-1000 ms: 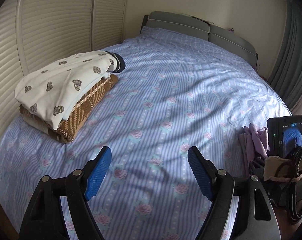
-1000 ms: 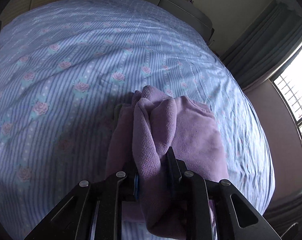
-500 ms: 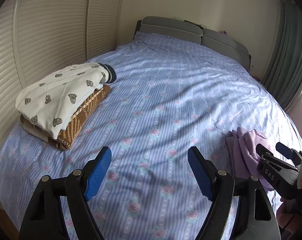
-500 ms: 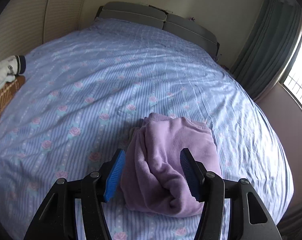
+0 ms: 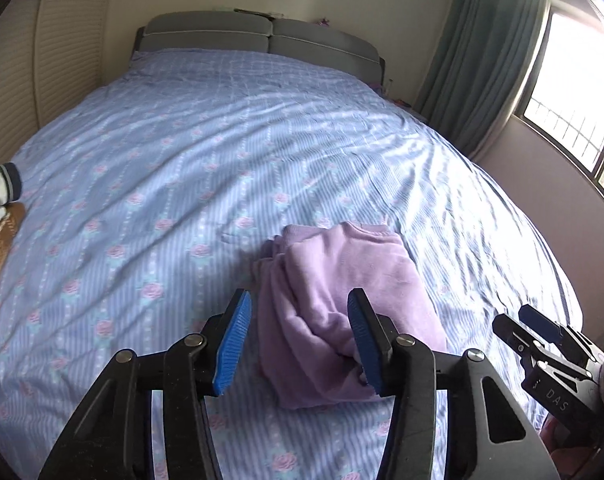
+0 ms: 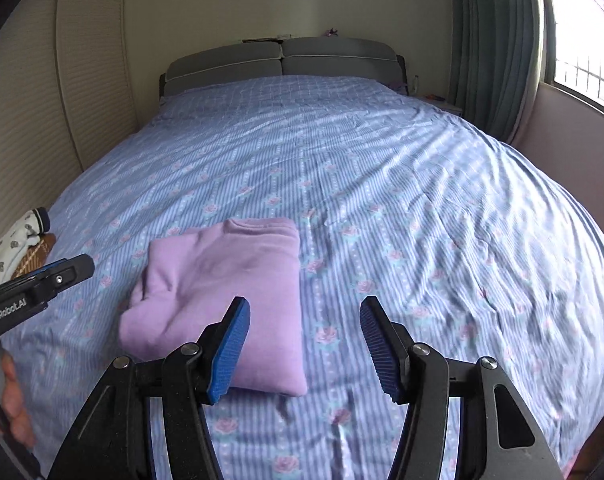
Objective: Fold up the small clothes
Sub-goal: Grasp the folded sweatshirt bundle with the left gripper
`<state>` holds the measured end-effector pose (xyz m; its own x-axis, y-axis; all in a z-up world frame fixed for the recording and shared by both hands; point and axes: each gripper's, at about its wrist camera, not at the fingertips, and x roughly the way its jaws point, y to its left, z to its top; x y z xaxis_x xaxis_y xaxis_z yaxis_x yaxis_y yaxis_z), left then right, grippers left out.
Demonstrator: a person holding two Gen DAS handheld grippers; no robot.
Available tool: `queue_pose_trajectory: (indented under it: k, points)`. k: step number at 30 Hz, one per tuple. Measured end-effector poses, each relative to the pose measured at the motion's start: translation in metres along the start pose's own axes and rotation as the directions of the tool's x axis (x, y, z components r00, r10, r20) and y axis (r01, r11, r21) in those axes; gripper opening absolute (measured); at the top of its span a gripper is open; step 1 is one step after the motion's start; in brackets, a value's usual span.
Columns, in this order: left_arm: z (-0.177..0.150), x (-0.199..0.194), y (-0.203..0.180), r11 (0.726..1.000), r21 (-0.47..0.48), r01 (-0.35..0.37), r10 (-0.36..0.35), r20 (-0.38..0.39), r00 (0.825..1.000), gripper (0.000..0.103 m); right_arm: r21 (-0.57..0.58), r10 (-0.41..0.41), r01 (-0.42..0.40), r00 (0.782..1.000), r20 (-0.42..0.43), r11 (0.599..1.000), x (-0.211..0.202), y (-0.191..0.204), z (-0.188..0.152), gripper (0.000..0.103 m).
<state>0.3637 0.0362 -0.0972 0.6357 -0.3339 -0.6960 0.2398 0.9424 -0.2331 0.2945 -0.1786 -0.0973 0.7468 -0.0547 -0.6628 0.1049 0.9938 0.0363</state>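
Both of your grippers are spread wide and hold nothing. Your left gripper (image 5: 297,340) hovers over the near end of the folded lilac fleece garment (image 5: 342,312), its blue ribbed pads (image 5: 233,340) straddling the bunched near edge without pinching it; whether the right-hand pad brushes the fabric you cannot tell. Your right gripper (image 6: 304,350) hangs just to the right of that same garment (image 6: 221,300), with its left pad over the garment's near right corner and its right pad over bare sheet.

That garment lies folded into a rough rectangle on the blue striped bedsheet printed with pink roses (image 6: 422,200), in the near middle of the bed, neckline turned toward the grey padded headboard (image 6: 281,60). From the right wrist view its top face looks fairly flat, with a few creases near the left edge.

At the far left edge of the bed sits a stack: a white printed garment with a dark cuff (image 6: 17,240) on top of a brown patterned knit (image 6: 37,256). Teal curtains (image 5: 482,60) hang beside a bright window (image 5: 582,92) on the right.
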Motion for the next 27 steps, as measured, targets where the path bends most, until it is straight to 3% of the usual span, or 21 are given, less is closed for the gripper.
queue_pose_trajectory:
  k: [8, 11, 12, 18, 22, 27]
  points:
    - [0.007, 0.067, -0.008, 0.999, -0.026, 0.036, -0.039, -0.111, 0.993, 0.031, 0.081, 0.033, -0.029, 0.999, -0.037, 0.996, 0.026, -0.046, -0.028, 0.058]
    - [0.005, 0.077, -0.002, 0.999, -0.034, -0.004, 0.000, -0.122, 0.992, 0.012, 0.095, 0.045, -0.040, 0.998, -0.049, 0.995, 0.035, -0.053, -0.034, 0.058]
    - [0.004, 0.078, 0.001, 0.999, -0.036, -0.021, 0.017, -0.122, 0.992, 0.011, 0.097, 0.049, -0.043, 0.997, -0.052, 0.994, 0.037, -0.054, -0.037, 0.058]
    - [0.001, 0.080, 0.005, 0.999, 0.013, -0.044, 0.045, -0.114, 0.992, 0.008, 0.103, 0.069, -0.062, 0.996, -0.065, 0.993, 0.049, -0.055, -0.046, 0.058]
    - [0.008, 0.082, 0.017, 0.999, -0.006, -0.047, 0.046, -0.117, 0.992, 0.008, 0.091, 0.077, -0.072, 0.996, -0.054, 0.993, 0.046, -0.050, -0.045, 0.058]
    - [-0.001, 0.071, 0.000, 0.997, 0.054, -0.061, 0.066, -0.105, 0.992, 0.012, 0.042, 0.114, -0.113, 0.993, -0.031, 0.993, 0.040, -0.036, -0.040, 0.058]
